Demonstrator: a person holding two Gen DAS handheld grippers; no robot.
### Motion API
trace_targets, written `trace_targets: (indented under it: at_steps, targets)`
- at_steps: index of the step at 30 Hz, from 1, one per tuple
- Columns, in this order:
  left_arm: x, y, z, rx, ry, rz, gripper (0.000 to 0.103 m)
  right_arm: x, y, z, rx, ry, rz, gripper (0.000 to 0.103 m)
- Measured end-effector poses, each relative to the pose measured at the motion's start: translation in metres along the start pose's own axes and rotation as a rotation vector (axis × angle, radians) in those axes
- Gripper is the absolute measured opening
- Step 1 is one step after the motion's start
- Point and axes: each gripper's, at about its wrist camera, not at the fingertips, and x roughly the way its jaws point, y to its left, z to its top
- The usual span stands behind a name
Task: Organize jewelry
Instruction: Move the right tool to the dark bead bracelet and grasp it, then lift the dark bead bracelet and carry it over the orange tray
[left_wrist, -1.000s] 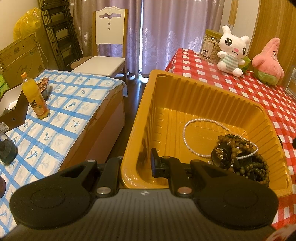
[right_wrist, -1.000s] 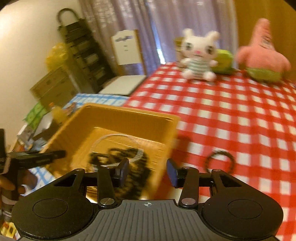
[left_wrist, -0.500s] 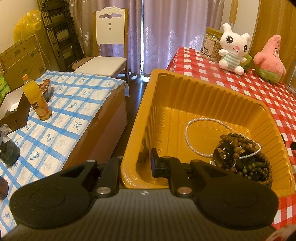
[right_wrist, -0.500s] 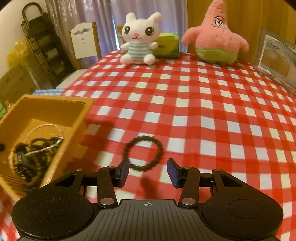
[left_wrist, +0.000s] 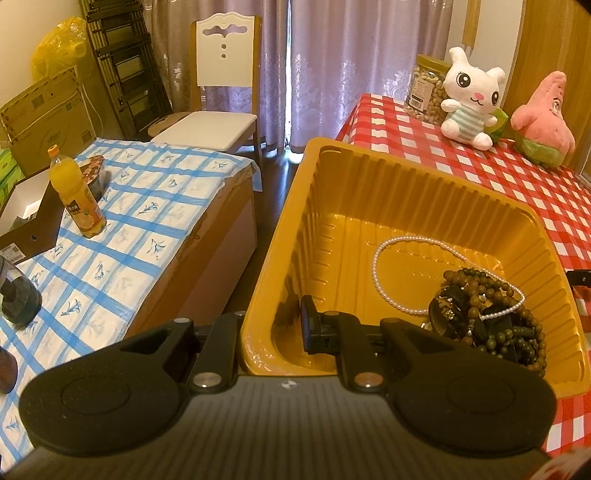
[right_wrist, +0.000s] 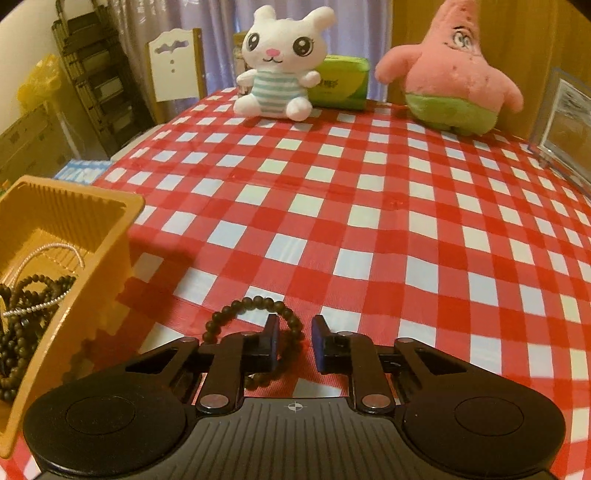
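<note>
Since a second ago the right gripper has swung from the ribbed yellow plastic tray to the dark beaded bracelet on the red-checked tablecloth, jaws parted narrowly over its right arc. Left gripper stays clamped on the tray's near-left wall; a pearl necklace and brown beads lie inside.

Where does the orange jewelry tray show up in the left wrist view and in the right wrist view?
Left wrist: orange tray fills the centre-right, its near wall between the left tongs.
Right wrist: at the far left edge, left of the right tongs.
Shared landmark: the white bunny plush on the red checked tablecloth.
</note>
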Motion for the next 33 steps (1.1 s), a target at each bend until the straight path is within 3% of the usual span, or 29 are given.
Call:
trace_targets:
  at_steps: [6,14,33]
  targets:
    - [0.001,0.000,0.001,-0.003,0.000,0.003,0.014,0.004,0.003,-0.001,-0.037,-0.006,-0.008,0.007]
    - [0.000,0.001,0.002,-0.002,0.001,0.002,0.014,-0.001,0.008,-0.007,-0.041,0.001,-0.020,0.006]
    - [0.002,-0.004,0.002,0.010,-0.001,-0.001,0.014,-0.079,0.018,-0.018,0.050,-0.082,-0.011,0.006]
